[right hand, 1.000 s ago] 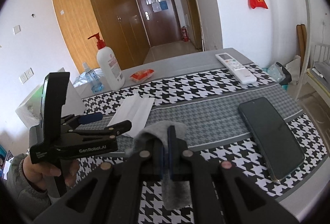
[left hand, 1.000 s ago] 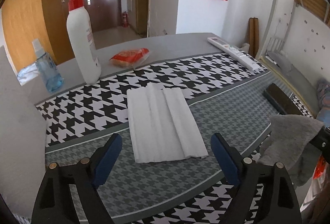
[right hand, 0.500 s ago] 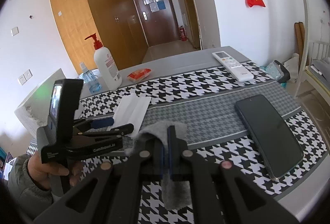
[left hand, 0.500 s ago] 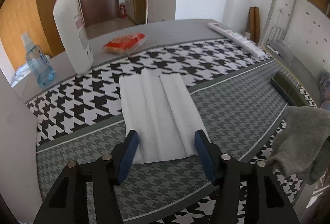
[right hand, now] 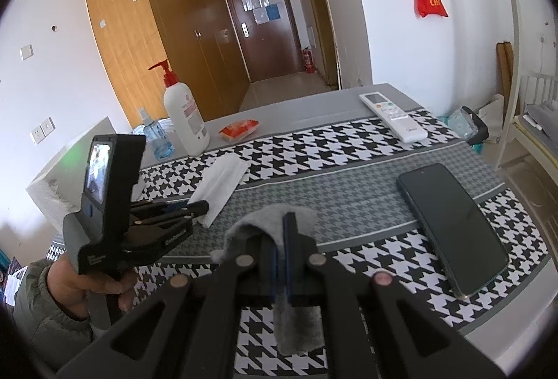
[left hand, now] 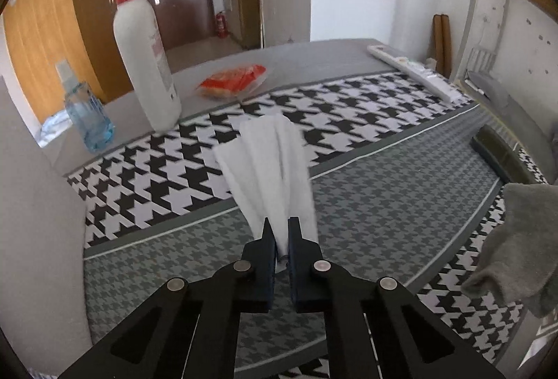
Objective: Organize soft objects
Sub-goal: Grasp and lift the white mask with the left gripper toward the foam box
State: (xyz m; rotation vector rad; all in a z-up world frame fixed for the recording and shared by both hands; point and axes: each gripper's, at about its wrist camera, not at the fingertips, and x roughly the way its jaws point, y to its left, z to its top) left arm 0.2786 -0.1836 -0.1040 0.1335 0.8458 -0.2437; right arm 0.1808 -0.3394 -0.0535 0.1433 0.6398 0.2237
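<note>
White folded cloth (left hand: 268, 169) on the houndstooth table (left hand: 383, 197) is pinched at its near edge by the left gripper (left hand: 281, 232), while only the right wrist view shows the right gripper (right hand: 284, 232) clamped on a grey cloth (right hand: 296, 326) beside a dark phone (right hand: 453, 229).

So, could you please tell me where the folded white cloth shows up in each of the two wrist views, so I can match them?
Left wrist view: the folded white cloth fills the centre, its near end pinched in the left gripper.
Right wrist view: it lies left of centre, its near end at the left gripper.
Shared landmark: the white pump bottle with the red top, just beyond the cloth.
</note>
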